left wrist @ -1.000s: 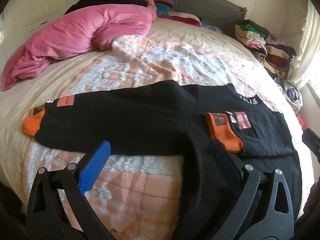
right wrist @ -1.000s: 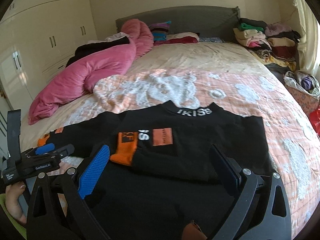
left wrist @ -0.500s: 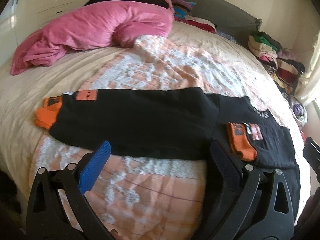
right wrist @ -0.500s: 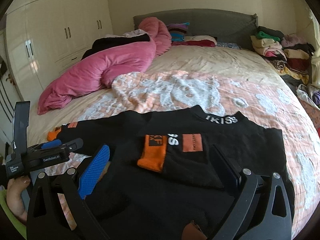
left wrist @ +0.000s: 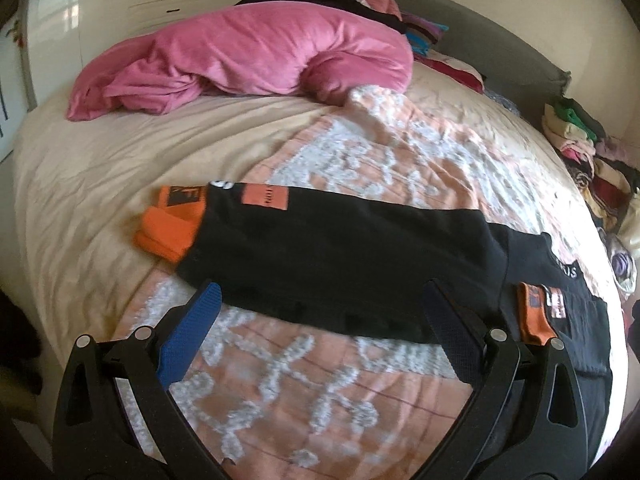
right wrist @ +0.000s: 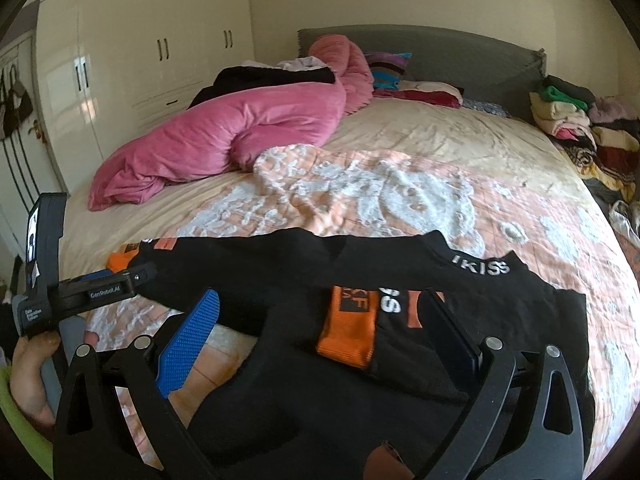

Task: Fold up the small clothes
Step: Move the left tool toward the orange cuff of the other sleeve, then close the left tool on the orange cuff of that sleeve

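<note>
My left tool (left wrist: 320, 300) is hanging wide, empty, over the black sweater's (right wrist: 280, 276) outstretched sleeve (left wrist: 340, 264) at 12 o'clock on the bed (left wrist: 100, 168); my right tool (right wrist: 320, 312) is gaping wide, empty, above the folded sleeve's orange cuff (right wrist: 348, 332).

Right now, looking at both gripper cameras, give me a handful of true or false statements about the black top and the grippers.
1. One sleeve of the black top is already folded across its body. True; its orange cuff lies on the chest.
2. The other sleeve is also folded in. False; it stretches out flat over the bedspread.
3. The left gripper is clamped on the sleeve. False; its jaws are open and hold nothing.
4. The right gripper is open. True.
5. A green duvet is bunched up on the bed. False; the duvet is pink.
</note>
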`<state>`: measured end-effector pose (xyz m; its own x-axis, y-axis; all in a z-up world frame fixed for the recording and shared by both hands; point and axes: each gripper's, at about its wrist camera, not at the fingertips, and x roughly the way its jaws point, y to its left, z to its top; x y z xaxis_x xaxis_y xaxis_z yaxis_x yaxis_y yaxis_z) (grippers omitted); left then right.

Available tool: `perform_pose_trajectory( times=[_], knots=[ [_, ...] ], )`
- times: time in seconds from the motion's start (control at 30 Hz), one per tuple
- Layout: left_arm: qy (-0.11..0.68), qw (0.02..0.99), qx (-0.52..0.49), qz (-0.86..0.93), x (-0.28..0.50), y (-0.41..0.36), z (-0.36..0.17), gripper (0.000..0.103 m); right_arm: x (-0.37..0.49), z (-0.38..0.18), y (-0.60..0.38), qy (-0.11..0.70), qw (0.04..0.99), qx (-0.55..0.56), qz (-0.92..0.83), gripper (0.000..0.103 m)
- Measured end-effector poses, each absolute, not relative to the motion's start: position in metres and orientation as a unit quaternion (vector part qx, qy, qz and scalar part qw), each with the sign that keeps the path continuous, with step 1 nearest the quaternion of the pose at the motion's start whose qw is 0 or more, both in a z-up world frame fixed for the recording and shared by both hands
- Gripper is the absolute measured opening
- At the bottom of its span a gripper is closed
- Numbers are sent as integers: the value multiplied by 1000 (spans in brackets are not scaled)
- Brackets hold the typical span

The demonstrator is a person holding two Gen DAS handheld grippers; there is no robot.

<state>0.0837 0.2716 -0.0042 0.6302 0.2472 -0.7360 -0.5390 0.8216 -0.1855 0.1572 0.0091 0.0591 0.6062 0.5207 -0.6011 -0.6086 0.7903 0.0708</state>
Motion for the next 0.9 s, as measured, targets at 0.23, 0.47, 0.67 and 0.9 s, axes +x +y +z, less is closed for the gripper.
perform_pose_trajectory(
  times=[0.23,0.47,0.67,0.9],
  knots=[
    [369,868,-221,248,78,300,-16,94,147,54,33,310,883,-92,341,99],
    [365,854,-256,270,70,327,-32,94,133,51,54,303,866,-111,381,99],
    [356,844,-286,281,68,347,-45,94,121,47,66,301,854,-120,407,99],
    [318,840,-329,292,66,373,-55,92,122,40,62,315,853,-107,403,99]
  ],
)
